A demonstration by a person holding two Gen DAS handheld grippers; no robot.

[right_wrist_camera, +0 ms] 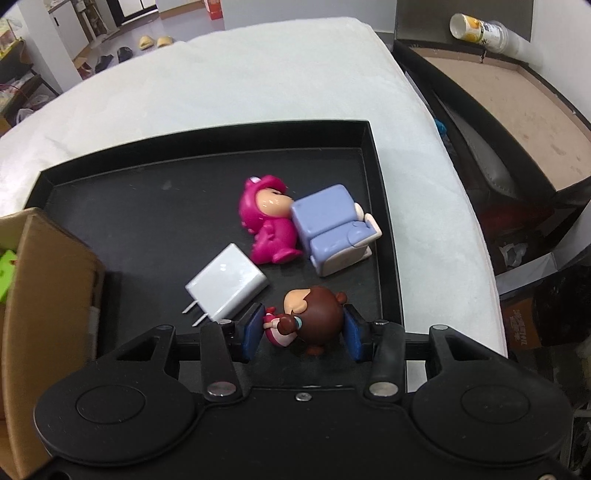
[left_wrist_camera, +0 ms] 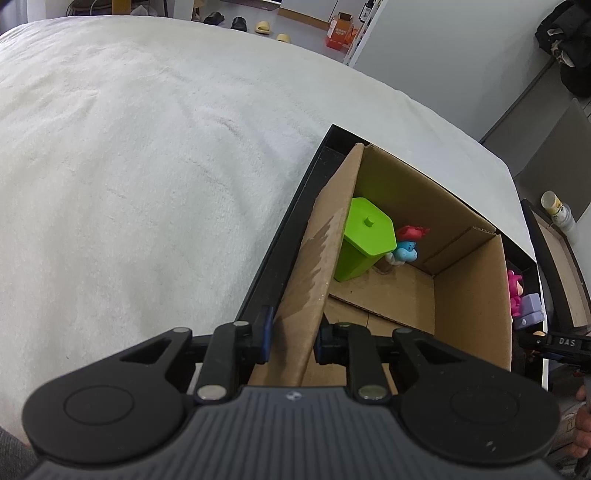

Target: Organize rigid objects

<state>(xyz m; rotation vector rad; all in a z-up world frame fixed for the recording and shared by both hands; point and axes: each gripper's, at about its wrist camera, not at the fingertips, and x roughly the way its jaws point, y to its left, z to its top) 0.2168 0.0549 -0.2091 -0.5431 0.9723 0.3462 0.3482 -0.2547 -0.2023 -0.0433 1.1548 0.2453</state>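
Observation:
My left gripper [left_wrist_camera: 293, 341] is shut on the near left wall of the cardboard box [left_wrist_camera: 317, 280], which stands in a black tray [left_wrist_camera: 291, 218]. Inside the box sit a green lidded bin [left_wrist_camera: 364, 238] and a blue figure with a red cap [left_wrist_camera: 406, 245]. My right gripper [right_wrist_camera: 303, 328] is shut on a brown-haired doll figure [right_wrist_camera: 314, 319] at the tray's near edge [right_wrist_camera: 388, 258]. In the tray lie a white charger plug [right_wrist_camera: 227, 282], a magenta figure [right_wrist_camera: 267, 221] and a lilac armchair toy [right_wrist_camera: 334, 229].
The tray rests on a white fluffy blanket [left_wrist_camera: 147, 166]. The box's corner [right_wrist_camera: 44, 295] shows at the left of the right wrist view. A dark-framed board [right_wrist_camera: 509, 107] with a bottle [right_wrist_camera: 484, 29] stands right of the bed.

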